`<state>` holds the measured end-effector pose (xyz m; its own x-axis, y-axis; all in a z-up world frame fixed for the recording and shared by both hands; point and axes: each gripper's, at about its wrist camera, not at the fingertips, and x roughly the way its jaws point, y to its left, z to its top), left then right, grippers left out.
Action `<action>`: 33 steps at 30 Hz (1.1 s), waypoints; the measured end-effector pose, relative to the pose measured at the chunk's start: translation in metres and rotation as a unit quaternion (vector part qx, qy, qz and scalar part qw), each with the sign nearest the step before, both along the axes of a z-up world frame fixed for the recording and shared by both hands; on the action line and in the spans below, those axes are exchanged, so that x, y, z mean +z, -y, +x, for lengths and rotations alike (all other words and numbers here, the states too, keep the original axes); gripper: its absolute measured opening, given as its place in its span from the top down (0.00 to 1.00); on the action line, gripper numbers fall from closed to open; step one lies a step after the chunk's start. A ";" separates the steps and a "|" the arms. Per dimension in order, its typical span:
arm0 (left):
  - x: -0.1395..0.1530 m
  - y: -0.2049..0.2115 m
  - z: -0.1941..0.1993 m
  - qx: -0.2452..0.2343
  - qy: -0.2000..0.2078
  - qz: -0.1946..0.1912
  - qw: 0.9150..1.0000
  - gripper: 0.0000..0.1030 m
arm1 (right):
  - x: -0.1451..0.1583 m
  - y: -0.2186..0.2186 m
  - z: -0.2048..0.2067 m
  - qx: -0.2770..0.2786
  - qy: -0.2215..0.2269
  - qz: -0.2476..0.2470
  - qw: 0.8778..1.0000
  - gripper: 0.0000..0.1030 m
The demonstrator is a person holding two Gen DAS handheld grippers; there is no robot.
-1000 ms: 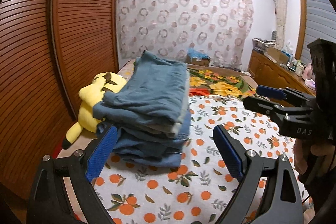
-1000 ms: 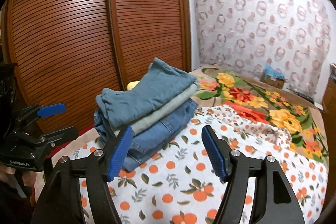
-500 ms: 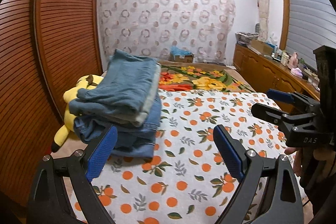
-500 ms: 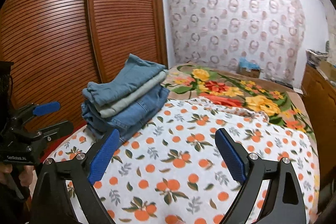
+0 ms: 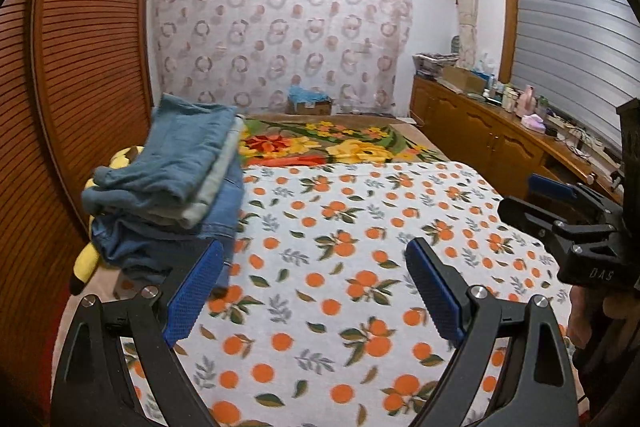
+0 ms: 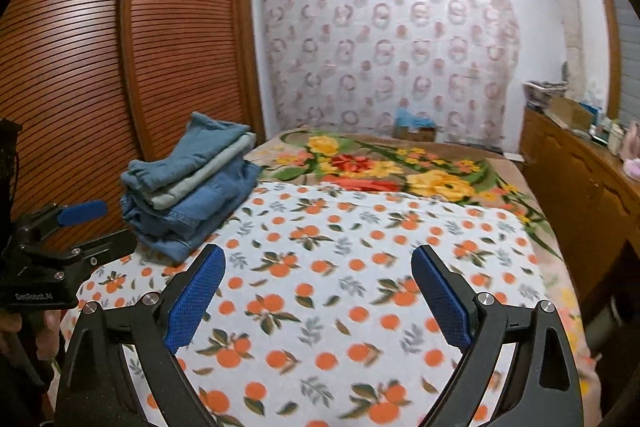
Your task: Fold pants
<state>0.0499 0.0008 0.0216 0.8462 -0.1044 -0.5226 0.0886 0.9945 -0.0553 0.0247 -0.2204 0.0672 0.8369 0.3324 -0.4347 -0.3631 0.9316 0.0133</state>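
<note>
A pile of folded pants point(image 5: 168, 179), blue denim and one pale green pair, lies at the left edge of the bed on the orange-print sheet point(image 5: 340, 227). The right wrist view shows the same pile point(image 6: 192, 183) at middle left. My left gripper point(image 5: 314, 247) hovers over the sheet, open and empty, with the pile just beyond its left finger. My right gripper point(image 6: 318, 251) is open too, nothing between its blue pads, and it stands to the right of the pile. Each gripper shows in the other's view: the right one point(image 5: 560, 203), the left one point(image 6: 72, 227).
A yellow plush toy point(image 5: 86, 263) lies half under the pile by the slatted wooden wardrobe point(image 5: 80, 67). A flowered blanket point(image 5: 340, 147) covers the far half of the bed. A cluttered wooden sideboard point(image 5: 500, 139) runs along the right. A box point(image 5: 308, 101) sits by the curtain.
Both grippers have drawn away from the pile and swung right, so the pile now sits farther left in each view. The right gripper's jaws have spread wider.
</note>
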 end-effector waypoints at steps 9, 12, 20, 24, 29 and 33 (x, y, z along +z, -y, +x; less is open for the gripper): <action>0.006 0.018 -0.007 -0.017 0.002 -0.005 1.000 0.10 | 0.007 0.004 -0.032 -0.043 0.005 0.006 0.999 0.08; 0.011 0.023 -0.010 -0.019 0.009 -0.002 1.000 0.10 | 0.008 0.002 -0.038 -0.052 0.009 0.006 0.999 0.08; 0.031 0.025 -0.018 -0.015 0.030 -0.004 0.999 0.10 | 0.017 -0.005 -0.058 -0.065 0.028 0.014 0.997 0.08; 0.038 0.023 -0.022 -0.009 0.036 -0.003 0.999 0.10 | 0.018 -0.009 -0.063 -0.067 0.039 0.013 0.997 0.08; 0.044 0.021 -0.029 -0.002 0.044 0.002 0.999 0.10 | 0.017 -0.007 -0.071 -0.067 0.052 0.016 0.996 0.08; 0.050 0.019 -0.035 0.001 0.053 0.003 0.999 0.10 | 0.016 -0.006 -0.076 -0.068 0.061 0.013 0.996 0.08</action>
<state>0.0149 -0.0182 0.0716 0.8965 -0.1004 -0.4315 0.0924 0.9949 -0.0396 -0.0508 -0.2144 0.0835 0.9214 0.2222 -0.3187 -0.2337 0.9723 0.0020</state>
